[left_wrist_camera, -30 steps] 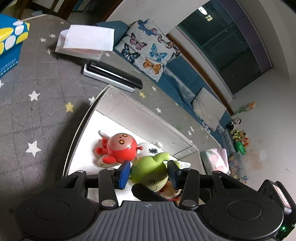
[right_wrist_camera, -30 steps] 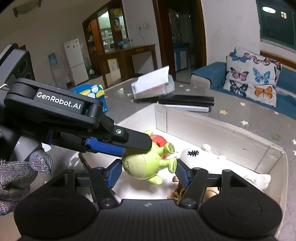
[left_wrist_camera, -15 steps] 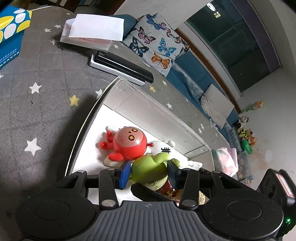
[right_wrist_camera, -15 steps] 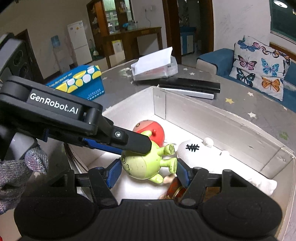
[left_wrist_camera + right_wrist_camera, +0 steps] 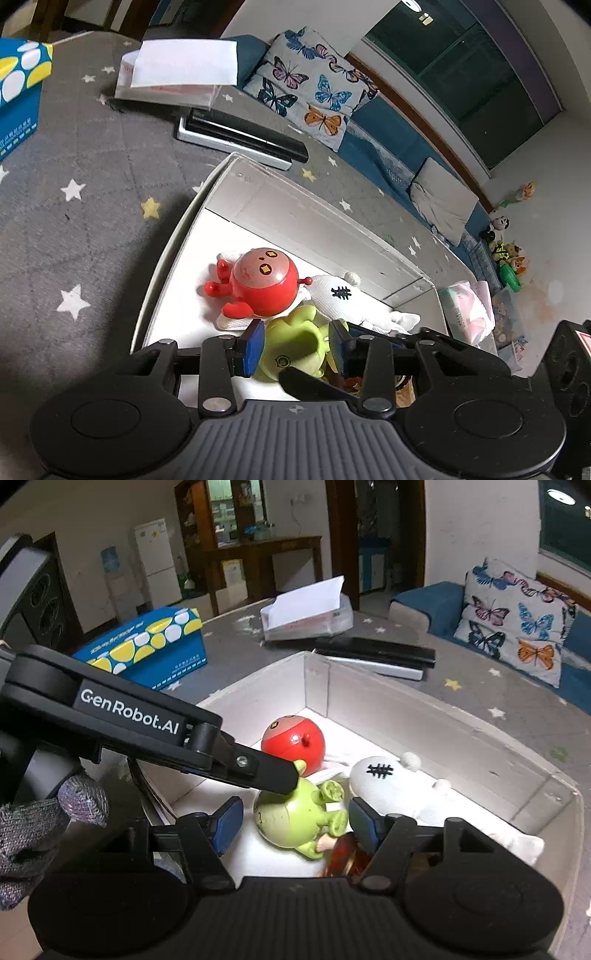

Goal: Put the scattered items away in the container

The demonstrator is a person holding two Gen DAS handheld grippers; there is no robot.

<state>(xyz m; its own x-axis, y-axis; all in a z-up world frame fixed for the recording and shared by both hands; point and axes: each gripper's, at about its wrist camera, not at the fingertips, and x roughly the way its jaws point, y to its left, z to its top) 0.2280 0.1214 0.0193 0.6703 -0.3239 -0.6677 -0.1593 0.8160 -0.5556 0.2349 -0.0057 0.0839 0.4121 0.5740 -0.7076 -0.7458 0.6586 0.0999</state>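
A lime-green plastic toy figure (image 5: 295, 350) is seen between the closing blue pads of the left claw (image 5: 297, 350), inside a white cardboard box (image 5: 314, 221), beside a round red plastic toy (image 5: 264, 282) and a white plush toy (image 5: 343, 295).

Star-patterned grey cloth (image 5: 74, 229) under white box (image 5: 295, 218)

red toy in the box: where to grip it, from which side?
Grip the red toy across its round head, coming from above. It lies on the box floor with the head as its widest, smoothest part; the small limbs look too thin, and the green toy crowds its near side.
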